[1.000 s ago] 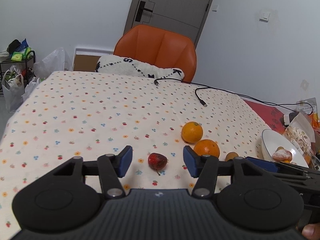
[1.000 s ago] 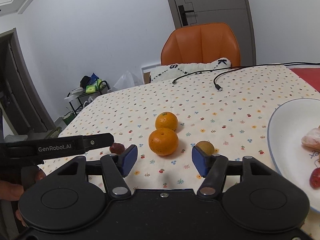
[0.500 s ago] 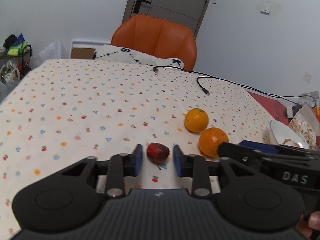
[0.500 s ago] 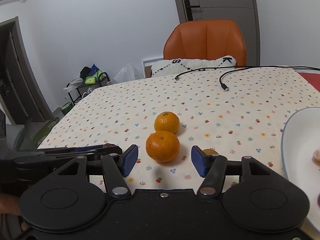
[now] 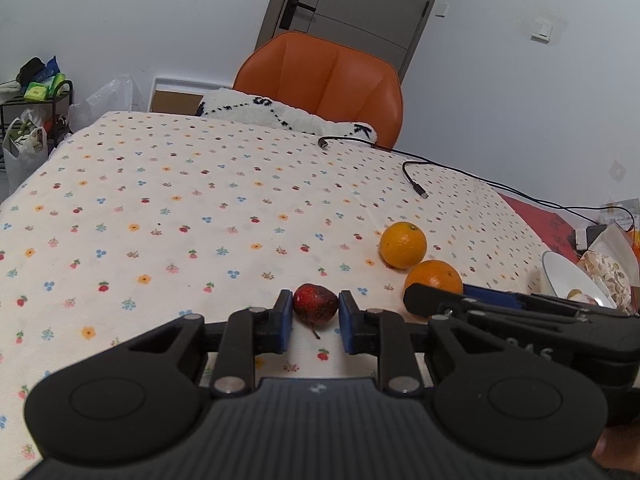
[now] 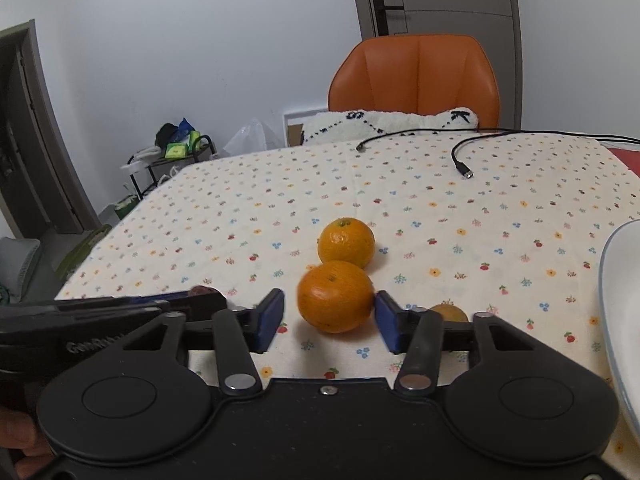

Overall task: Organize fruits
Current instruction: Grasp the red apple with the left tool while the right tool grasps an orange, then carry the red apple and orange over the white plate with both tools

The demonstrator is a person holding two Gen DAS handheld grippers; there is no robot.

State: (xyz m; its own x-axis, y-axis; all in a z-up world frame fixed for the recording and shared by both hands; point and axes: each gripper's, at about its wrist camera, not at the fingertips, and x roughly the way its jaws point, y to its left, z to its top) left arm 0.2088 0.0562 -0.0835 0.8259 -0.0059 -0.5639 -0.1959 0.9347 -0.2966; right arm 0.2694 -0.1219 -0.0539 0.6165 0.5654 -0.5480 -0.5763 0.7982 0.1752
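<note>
We have the left hand-held gripper (image 5: 315,317) pinching the small soft red fruit (image 5: 315,303) across its middle, bruisable; right hand-held gripper (image 6: 329,319) part-open, straddling the firm near orange (image 6: 335,296).

The left tool (image 5: 315,322) sits low over the surface, its 2 blue pads pressed against a small red fruit (image 5: 315,303). The right tool (image 6: 330,322) is beside it, pads spread wide around an orange (image 6: 335,297).
</note>
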